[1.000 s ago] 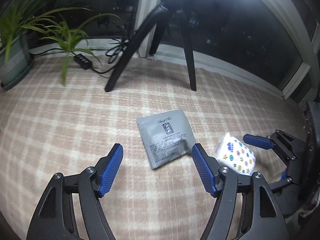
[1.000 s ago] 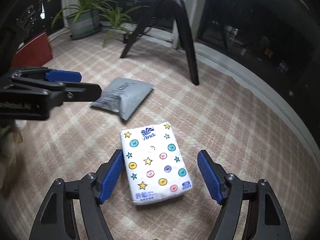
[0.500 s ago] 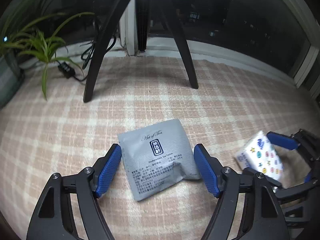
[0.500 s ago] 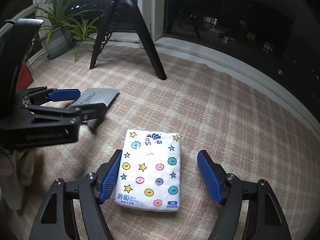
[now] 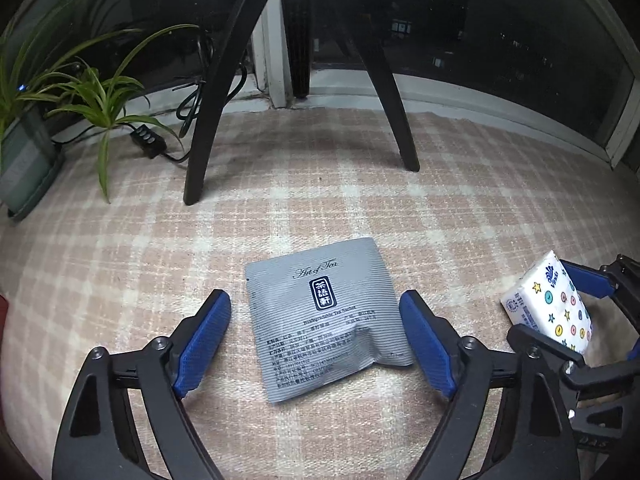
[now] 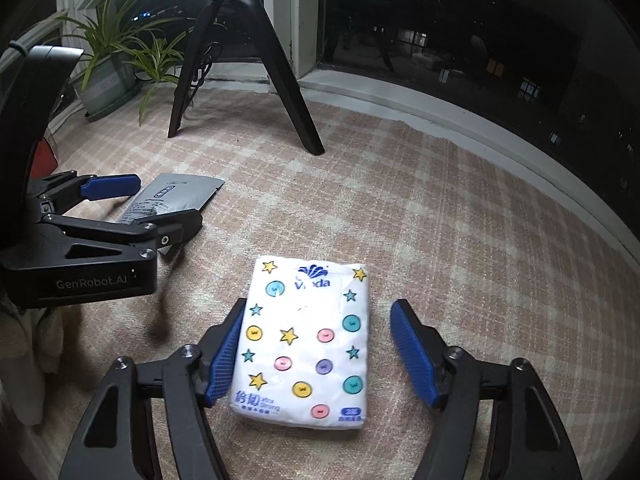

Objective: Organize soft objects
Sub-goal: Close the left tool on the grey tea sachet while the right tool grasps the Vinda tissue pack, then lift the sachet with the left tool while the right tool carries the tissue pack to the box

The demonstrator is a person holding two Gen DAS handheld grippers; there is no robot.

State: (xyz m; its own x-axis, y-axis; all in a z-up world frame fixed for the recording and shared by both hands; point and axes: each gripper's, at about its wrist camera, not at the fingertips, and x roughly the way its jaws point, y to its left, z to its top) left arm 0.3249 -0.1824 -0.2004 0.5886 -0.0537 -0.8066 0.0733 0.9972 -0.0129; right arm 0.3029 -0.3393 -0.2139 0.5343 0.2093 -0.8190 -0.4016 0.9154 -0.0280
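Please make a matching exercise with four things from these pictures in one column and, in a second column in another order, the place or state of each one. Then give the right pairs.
Things
1. silver tea pouch
2. tissue pack
3. potted plant
4. tripod

Places or states
A. stands on the checked cloth near the window
B. lies flat between the open fingers of the left gripper
C. stands at the far left edge of the cloth
D. lies between the open fingers of the right gripper

Pairs: 1-B, 2-D, 3-C, 4-A
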